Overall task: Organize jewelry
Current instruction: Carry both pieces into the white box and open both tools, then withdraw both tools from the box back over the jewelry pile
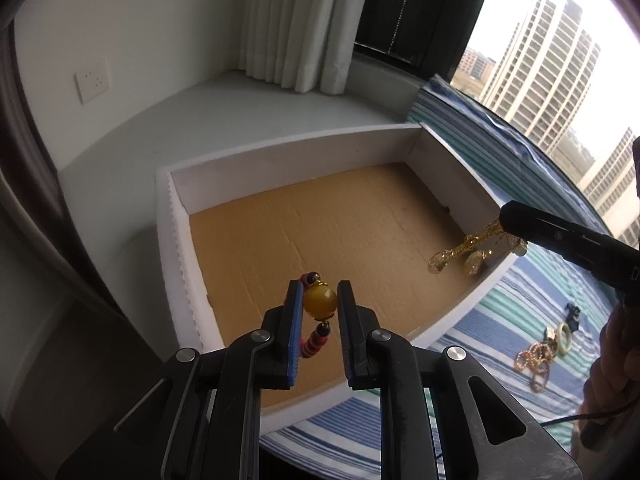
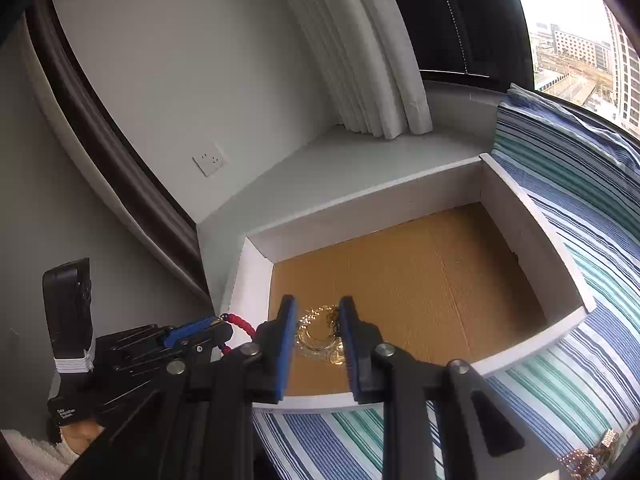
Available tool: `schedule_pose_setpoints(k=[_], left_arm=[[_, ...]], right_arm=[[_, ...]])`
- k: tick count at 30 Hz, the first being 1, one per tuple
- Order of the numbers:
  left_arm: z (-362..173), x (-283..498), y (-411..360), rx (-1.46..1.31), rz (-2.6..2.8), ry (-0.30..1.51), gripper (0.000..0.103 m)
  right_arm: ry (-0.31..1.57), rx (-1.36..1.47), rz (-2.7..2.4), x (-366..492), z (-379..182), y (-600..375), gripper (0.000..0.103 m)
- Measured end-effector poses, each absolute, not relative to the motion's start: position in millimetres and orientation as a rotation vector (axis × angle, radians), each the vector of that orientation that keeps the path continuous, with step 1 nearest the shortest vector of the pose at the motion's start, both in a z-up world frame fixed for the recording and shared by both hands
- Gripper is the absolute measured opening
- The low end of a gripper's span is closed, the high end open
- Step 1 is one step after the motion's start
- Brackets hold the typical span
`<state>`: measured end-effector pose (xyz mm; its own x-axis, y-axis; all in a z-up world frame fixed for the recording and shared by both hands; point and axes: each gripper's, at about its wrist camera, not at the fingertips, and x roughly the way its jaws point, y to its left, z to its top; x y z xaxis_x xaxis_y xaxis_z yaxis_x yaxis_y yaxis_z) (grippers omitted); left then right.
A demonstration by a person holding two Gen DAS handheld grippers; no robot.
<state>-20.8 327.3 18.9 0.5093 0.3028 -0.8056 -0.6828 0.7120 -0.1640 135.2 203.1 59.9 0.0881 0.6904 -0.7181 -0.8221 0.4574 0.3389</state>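
Striped cloth: box, jewelry

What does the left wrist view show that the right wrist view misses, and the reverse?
Only the left wrist view shows the amber bead clamped in the left gripper, plus a pale green ring on the striped cloth. Only the right wrist view shows the gold jewelry from above between the right gripper's fingers. Both show the white box with its cardboard floor and the red bead strand.
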Motion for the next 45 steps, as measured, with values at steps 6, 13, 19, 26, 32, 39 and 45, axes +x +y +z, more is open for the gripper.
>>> schedule_pose_setpoints(k=[6,13,19,26,32,39,45], left_arm=[[-10.7,-16.1,339.7,-0.521,0.668,0.905,0.016],[-28.7,-9.9,344.2,-0.533,0.692,0.939,0.019],[-20.2,-21.3,344.0,-0.475,0.760,0.897,0.089],[-35.1,-23.7,311.0,-0.386,0.609,0.912,0.091],[-48.5,-6.2,233.1,-0.357,0.324,0.958,0.092],[-57.4,32.4,140.9,-0.276,0.075,0.996,0.092],[-62.6,48.3,81.0,-0.203,-0.038,1.012,0.092]], right_arm=[[1.021,-0.232,1.115,138.3,18.7,241.0,0.022],[1.056,-0.276,1.098,134.0,-2.7,253.1,0.023],[1.024,-0.243,1.082,131.7,9.3,241.8,0.036],[0.910,-0.250,1.017,113.8,31.8,176.6,0.045],[0.863,-0.312,0.793,82.3,6.3,78.0,0.051],[0.913,-0.290,0.473,55.7,-34.7,-49.8,0.051],[0.937,-0.209,0.302,39.1,-47.4,-129.4,0.051]])
